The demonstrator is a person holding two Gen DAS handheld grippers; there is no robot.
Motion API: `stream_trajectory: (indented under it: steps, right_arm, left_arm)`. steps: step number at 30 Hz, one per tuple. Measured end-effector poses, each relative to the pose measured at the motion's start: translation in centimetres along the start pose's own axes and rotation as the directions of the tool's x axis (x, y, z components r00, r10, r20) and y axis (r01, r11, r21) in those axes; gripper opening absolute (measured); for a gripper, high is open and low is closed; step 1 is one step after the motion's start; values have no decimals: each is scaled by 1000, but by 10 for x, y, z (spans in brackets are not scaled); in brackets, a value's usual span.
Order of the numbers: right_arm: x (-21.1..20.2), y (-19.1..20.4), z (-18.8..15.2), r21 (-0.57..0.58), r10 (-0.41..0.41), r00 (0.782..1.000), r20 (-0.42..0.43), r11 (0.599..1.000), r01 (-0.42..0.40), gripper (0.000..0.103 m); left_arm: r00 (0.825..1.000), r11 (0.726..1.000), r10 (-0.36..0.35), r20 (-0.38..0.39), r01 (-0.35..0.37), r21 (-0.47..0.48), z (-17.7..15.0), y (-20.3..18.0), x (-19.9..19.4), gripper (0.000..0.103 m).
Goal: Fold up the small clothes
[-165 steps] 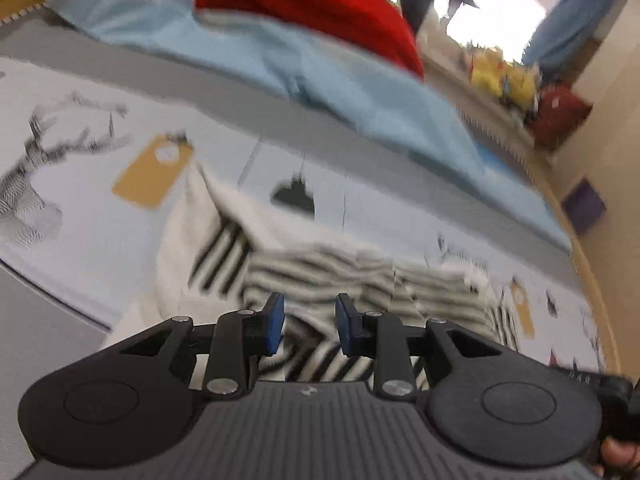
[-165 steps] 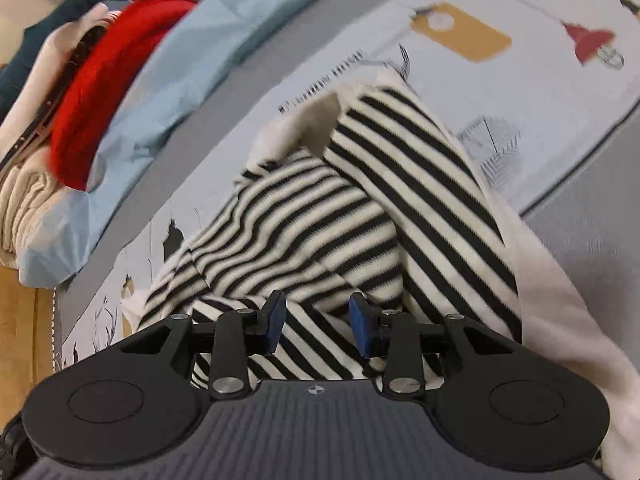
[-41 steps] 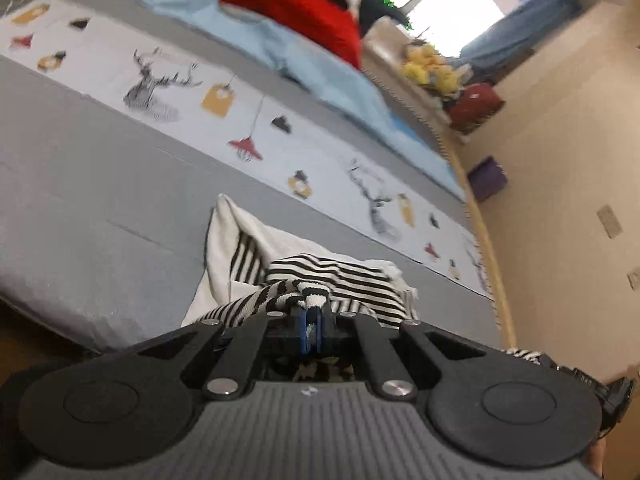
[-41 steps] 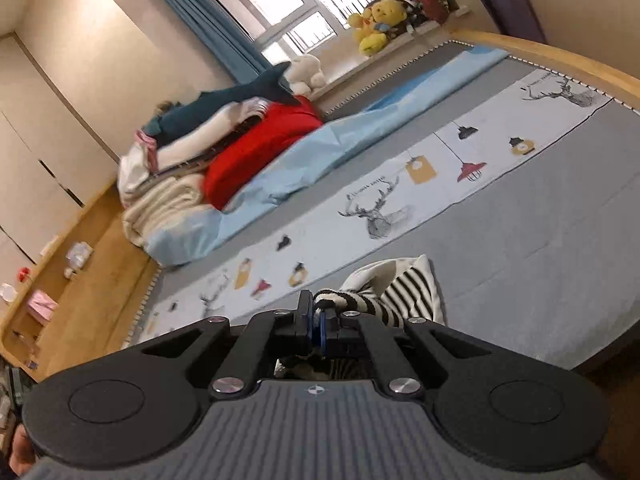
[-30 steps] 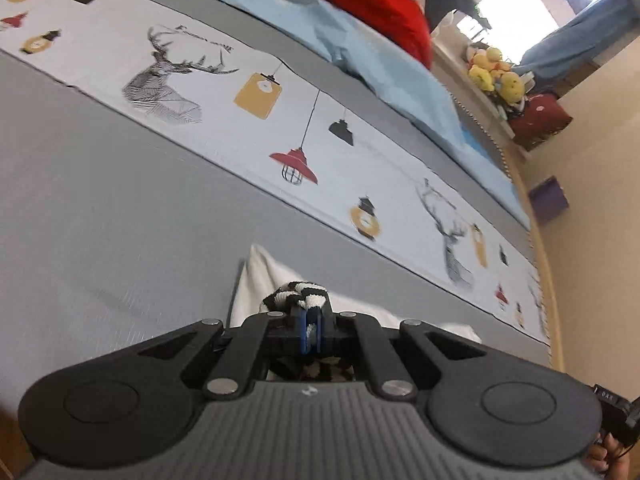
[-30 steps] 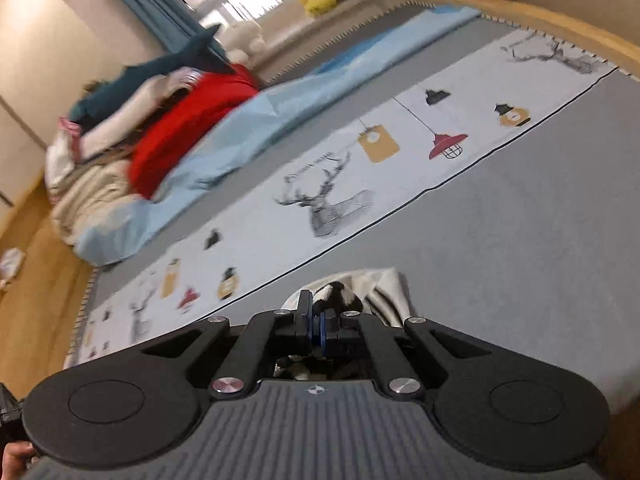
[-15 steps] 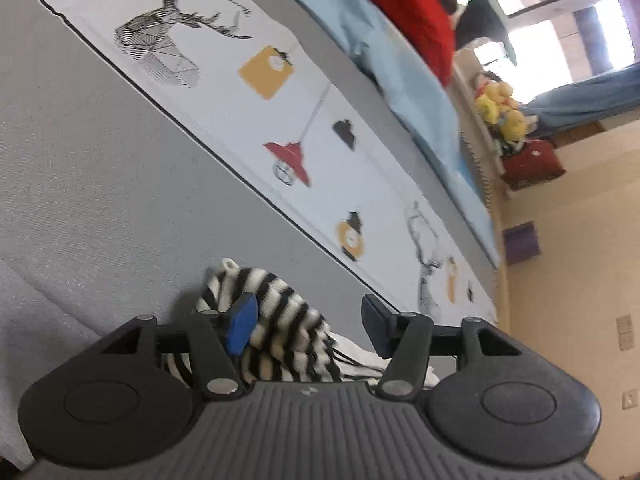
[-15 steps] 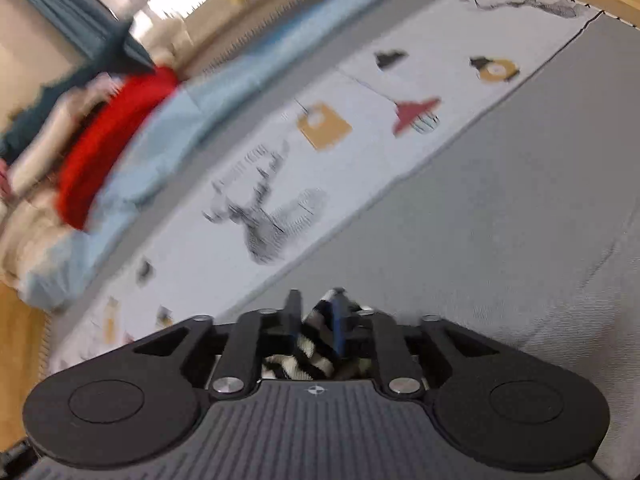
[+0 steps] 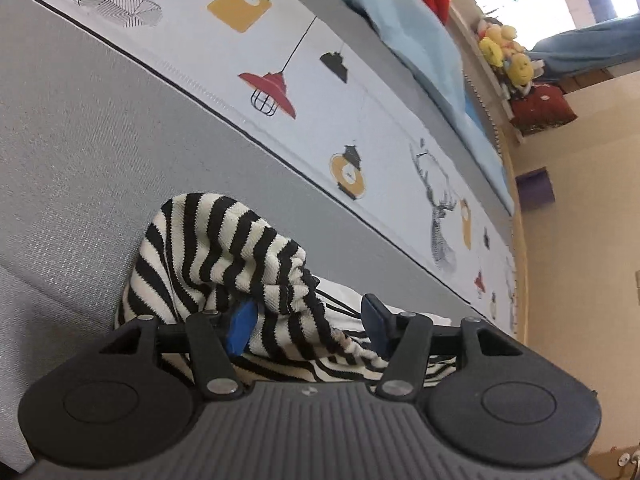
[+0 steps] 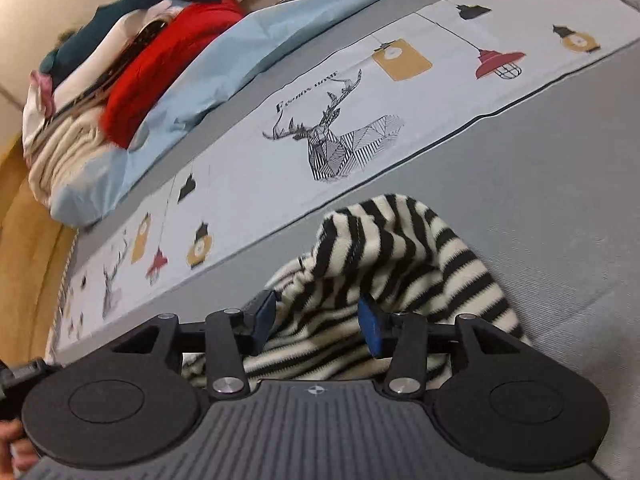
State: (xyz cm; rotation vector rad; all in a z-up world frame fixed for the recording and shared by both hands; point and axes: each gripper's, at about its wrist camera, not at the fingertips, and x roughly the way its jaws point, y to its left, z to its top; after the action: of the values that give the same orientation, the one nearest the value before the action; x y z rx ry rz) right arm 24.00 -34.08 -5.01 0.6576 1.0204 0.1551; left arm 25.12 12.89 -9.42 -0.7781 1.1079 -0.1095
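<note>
A small black-and-white striped knit garment point(image 9: 224, 240) lies bunched in a hump on the grey bed cover point(image 9: 80, 120). In the left wrist view my left gripper point(image 9: 307, 322) is open just above it. A fold of the stripes sits loose between the blue pads point(image 9: 240, 328), and neither pad presses on it. In the right wrist view the same striped garment point(image 10: 400, 256) rises between the jaws of my right gripper point(image 10: 316, 320). Those jaws are opening, and the cloth lies slack between them on the grey bed cover point(image 10: 560, 160).
A pale printed strip with deer and lamps point(image 10: 340, 140) runs across the bed beyond the garment. Behind it lie a light blue blanket point(image 10: 224, 64) and a red and cream bedding pile point(image 10: 160, 64). Plush toys point(image 9: 504, 56) sit on the sill. A hand point(image 10: 10, 448) shows at lower left.
Both grippers were shut on the striped garment a second ago. They have sunk to the bed and their jaws have spread, so the garment now rests in a heap on the grey cover.
</note>
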Motion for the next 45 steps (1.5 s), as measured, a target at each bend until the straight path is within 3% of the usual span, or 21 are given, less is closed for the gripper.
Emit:
stream_trajectory:
  steps: [1, 2, 5, 7, 8, 11, 13, 15, 17, 18, 20, 22, 24, 26, 28, 29, 30, 36, 42, 43, 45]
  right_arm:
    - [3, -1, 3, 20, 4, 1000, 5, 1000, -4, 48]
    - [8, -2, 6, 33, 2, 1000, 5, 999, -2, 48]
    - [23, -3, 10, 42, -30, 999, -14, 999, 30, 48]
    - [31, -2, 12, 48, -47, 999, -25, 998, 48, 41]
    - [34, 0, 12, 40, -52, 998, -35, 998, 53, 25]
    - [40, 9, 14, 1, -78, 996, -29, 997, 79, 9]
    - [39, 14, 18, -6, -75, 997, 13, 997, 75, 7]
    - [28, 20, 24, -6, -35, 994, 105, 999, 36, 6]
    - [17, 30, 28, -32, 14, 979, 202, 999, -8, 6]
    - [14, 35, 29, -52, 19, 971, 238, 999, -7, 6]
    - [20, 37, 30, -52, -28, 969, 245, 998, 42, 7]
    - [38, 32, 31, -13, -103, 980, 170, 994, 107, 15]
    - [47, 25, 32, 17, -117, 987, 113, 993, 116, 15]
    - [39, 27, 32, -17, -127, 981, 149, 991, 131, 16]
    - [26, 28, 35, -68, -118, 975, 188, 989, 132, 32]
    - [20, 24, 36, -87, -126, 970, 206, 985, 147, 43]
    - [16, 20, 37, -99, -146, 966, 215, 980, 170, 47]
    - [19, -14, 38, -148, -190, 975, 117, 967, 206, 48]
    - [43, -14, 31, -262, -236, 970, 58, 934, 242, 53]
    - [48, -13, 30, -274, -238, 970, 45, 931, 242, 53]
    - [56, -8, 28, -310, -251, 967, 36, 917, 250, 53]
  left_arm:
    - [1000, 1000, 24, -6, -24, 10, 0, -2, 4, 53]
    - [998, 998, 63, -17, -63, 28, -1, -4, 8, 34]
    - [991, 991, 126, -32, -125, 37, 0, -3, 18, 18]
    - [992, 991, 123, -7, -122, 63, 3, -8, 16, 17]
    - [993, 990, 121, 2, -121, 68, 6, -10, 17, 17]
    - [996, 996, 86, 31, -87, 35, 13, -10, 16, 16]
    - [991, 1000, 30, 132, -30, -1, 21, -10, 3, 15]
    - [972, 999, -30, 234, 25, 24, 25, -19, -9, 15]
    - [961, 999, -33, 273, 20, 49, 27, -26, -6, 17]
    - [966, 999, -21, 258, 10, 42, 29, -28, 0, 20]
    - [982, 1000, 0, 190, -2, 12, 33, -24, 18, 32]
    - [988, 1000, -17, 155, 19, -10, 36, -18, 23, 38]
    - [981, 999, -35, 193, 38, -12, 38, -14, 11, 47]
    - [967, 996, -82, 241, 88, -16, 41, -5, -7, 62]
    - [958, 996, -82, 276, 87, -7, 46, 2, -21, 63]
    - [959, 999, -46, 279, 46, 5, 48, 4, -25, 63]
    - [963, 1000, -8, 271, 2, 25, 50, 8, -25, 63]
    - [979, 969, 168, 118, -186, 164, 50, 15, 8, 65]
    - [966, 917, 234, 110, -257, 305, 45, 4, 39, 66]
    - [965, 909, 235, 119, -261, 324, 43, 4, 40, 64]
    - [962, 891, 238, 135, -271, 365, 42, 0, 44, 48]
